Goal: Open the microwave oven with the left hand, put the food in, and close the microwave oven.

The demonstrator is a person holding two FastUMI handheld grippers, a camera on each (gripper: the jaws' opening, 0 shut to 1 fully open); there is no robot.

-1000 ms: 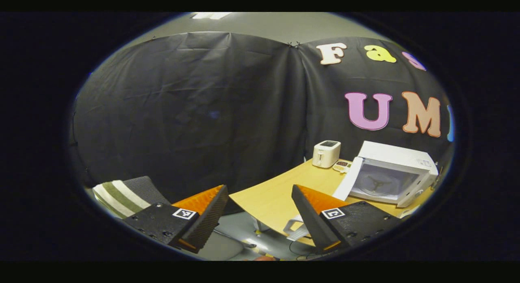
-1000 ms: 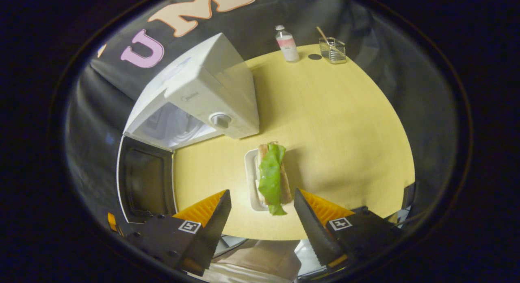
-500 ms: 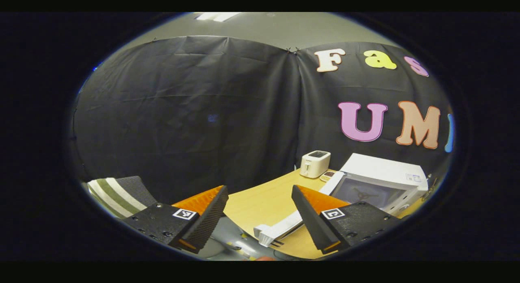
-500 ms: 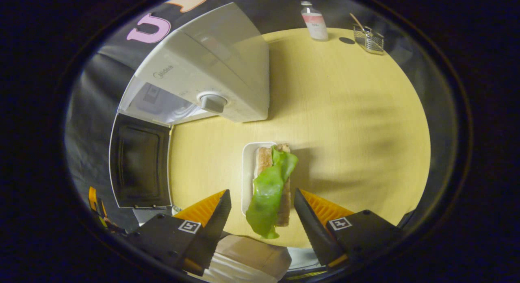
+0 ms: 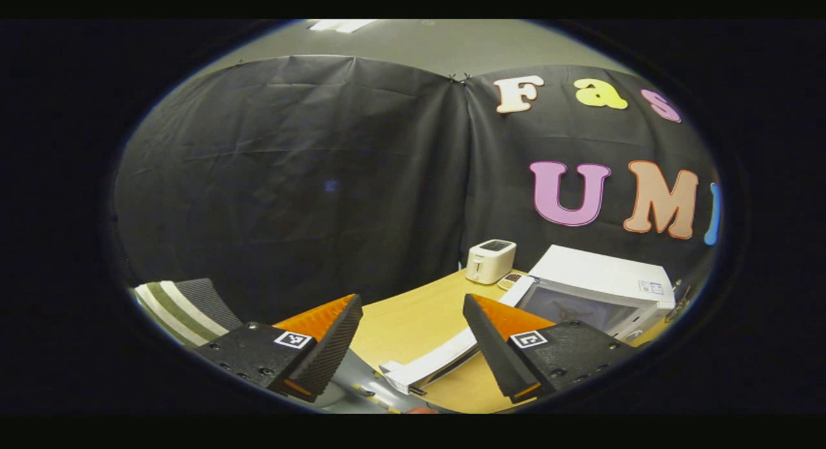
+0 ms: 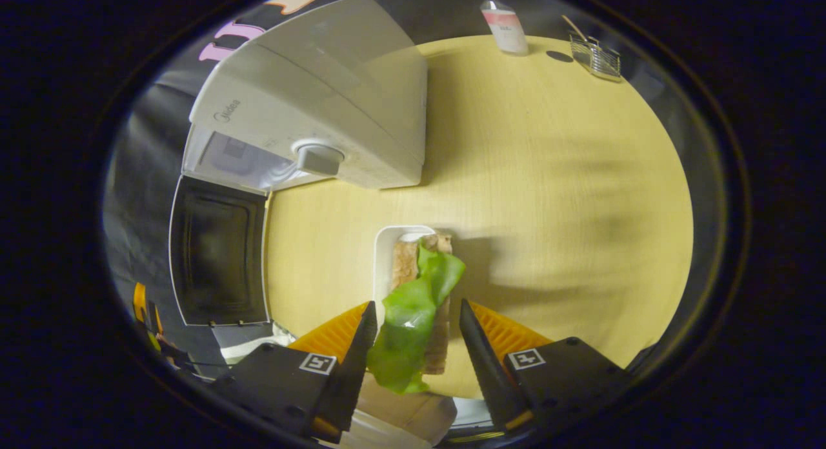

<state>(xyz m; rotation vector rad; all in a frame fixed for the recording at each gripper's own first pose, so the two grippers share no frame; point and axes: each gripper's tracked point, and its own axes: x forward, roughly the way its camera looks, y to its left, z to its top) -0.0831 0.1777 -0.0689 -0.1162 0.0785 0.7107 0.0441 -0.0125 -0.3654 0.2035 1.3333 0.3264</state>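
The microwave [image 6: 322, 113] is a smooth white box with a round knob on its front panel, standing on a pale, wood-grain worktop [image 6: 555, 197]. Its door [image 6: 218, 250] hangs wide open, a dark glass pane in a white frame. In the left gripper view the same microwave [image 5: 597, 288] shows its bare cavity with the turntable hub, and the open door [image 5: 432, 366] juts toward the camera edge-on.

The food is a sandwich [image 6: 419, 294] of coarse brown bread with a glossy, crumpled green lettuce leaf draped over it. It lies on a white rectangular tray [image 6: 386, 255] with rounded corners, on the worktop in front of the microwave and outside it.

The right tool [image 6: 416, 342] points steeply down at the worktop, its ridged fingers [image 6: 352, 365] spread to either side of the sandwich's near end. The left finger is at the lettuce edge; the right one stands clear, so nothing is gripped.

The left tool [image 5: 413, 336] is held roughly level, off the near edge of the worktop, its fingers apart and empty.

Farther back stand a white toaster [image 5: 490, 260], a small bottle [image 6: 504, 23] and a wire basket [image 6: 597, 54]. A striped cloth [image 5: 181, 304] lies low at the left.
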